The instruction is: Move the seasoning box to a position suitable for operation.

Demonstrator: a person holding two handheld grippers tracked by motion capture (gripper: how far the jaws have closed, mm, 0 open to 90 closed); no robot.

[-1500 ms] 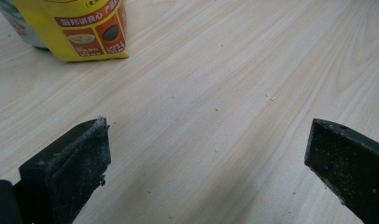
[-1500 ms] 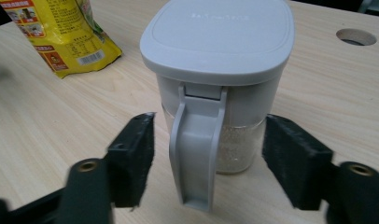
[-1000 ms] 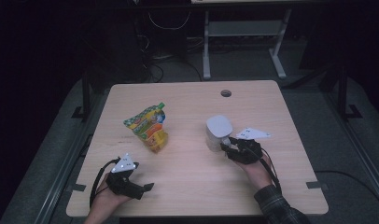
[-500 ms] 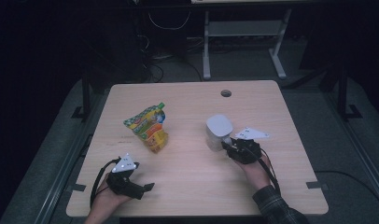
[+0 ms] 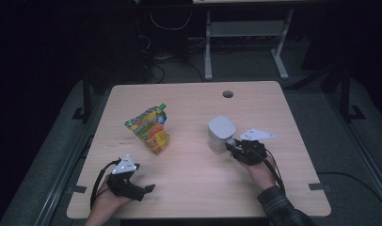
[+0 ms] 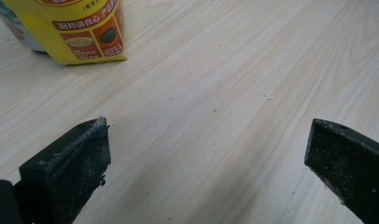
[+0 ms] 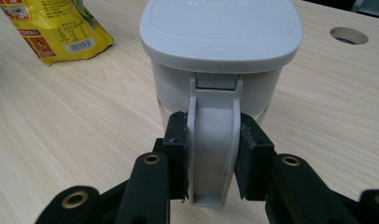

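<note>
the right gripper (image 7: pixel 211 154) is clamped on the handle (image 7: pixel 211 140) of a grey jug (image 5: pixel 220 133); its jaws have just been closing, and now both pads press the flat handle from either side. the jug stands upright on the wooden table (image 5: pixel 194 188), a little right of the middle, with its lid (image 7: pixel 220 28) shut on top. in the high view the right gripper (image 5: pixel 236 148) lies low on the table just beside the jug, the hand (image 5: pixel 262 172) behind it and a checked sleeve (image 5: pixel 283 209) at the near edge.

the left gripper (image 5: pixel 144 188) rests near the front left corner of the table, well apart from the jug. its jaws stand wide apart with only bare wood between them, as the left gripper view (image 6: pixel 206 154) shows.

a yellow snack bag (image 5: pixel 150 129) lies left of the middle, between the two grippers and farther back, apart from the jug. a round cable hole (image 5: pixel 227 94) sits near the far edge of the table.
</note>
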